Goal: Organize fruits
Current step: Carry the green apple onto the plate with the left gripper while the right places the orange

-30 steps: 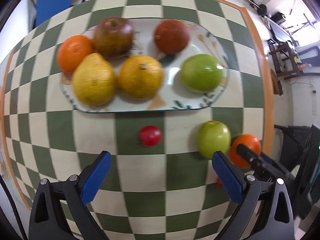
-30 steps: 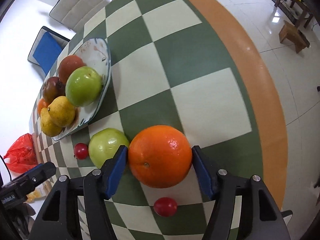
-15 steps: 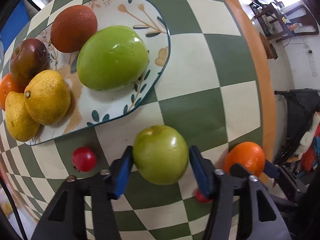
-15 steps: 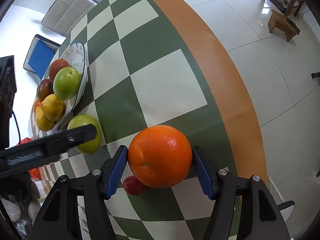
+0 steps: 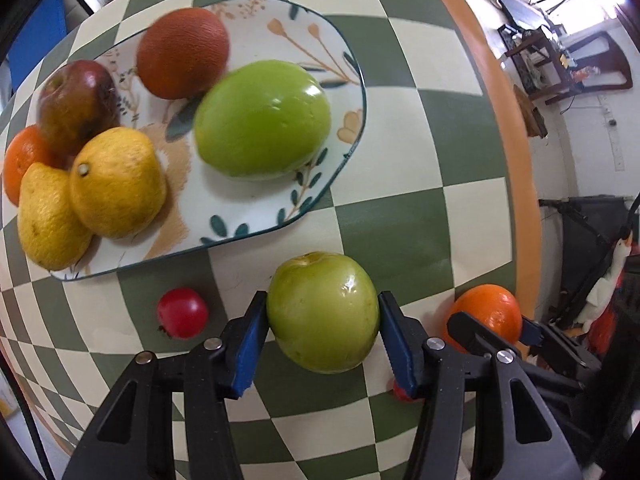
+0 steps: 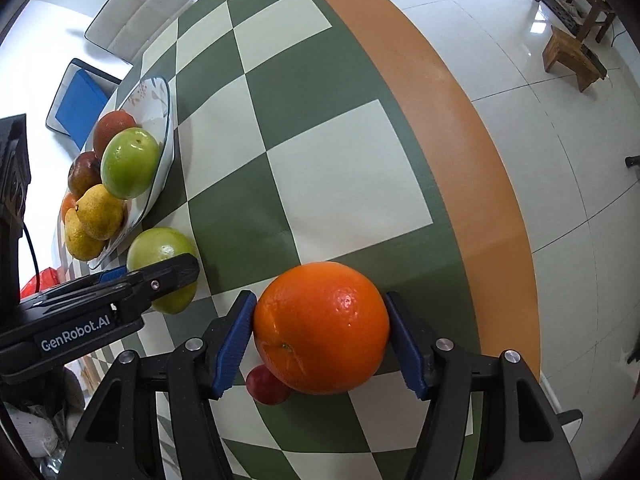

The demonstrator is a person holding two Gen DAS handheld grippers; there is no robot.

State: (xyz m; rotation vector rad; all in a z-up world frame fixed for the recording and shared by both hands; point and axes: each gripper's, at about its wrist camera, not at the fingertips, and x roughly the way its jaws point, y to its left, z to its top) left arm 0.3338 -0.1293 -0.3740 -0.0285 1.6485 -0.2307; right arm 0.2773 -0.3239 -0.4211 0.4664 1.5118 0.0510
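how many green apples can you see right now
2. One green apple lies on the plate; the other green apple is off the plate, clamped in the left gripper. None seems hidden.

A desk (image 6: 348,184) covered in green and cream checks with an orange border is seen under the gripper. Beyond the desk's far end, up and to the left of the gripper in the right wrist view, a pale padded chair (image 6: 136,12) and a chair with a blue seat (image 6: 78,100) are placed. A small wooden stool (image 6: 572,58) is set on the glossy tiled floor (image 6: 560,160), far off to the upper right. A red bag (image 6: 34,284) is glimpsed at the left.
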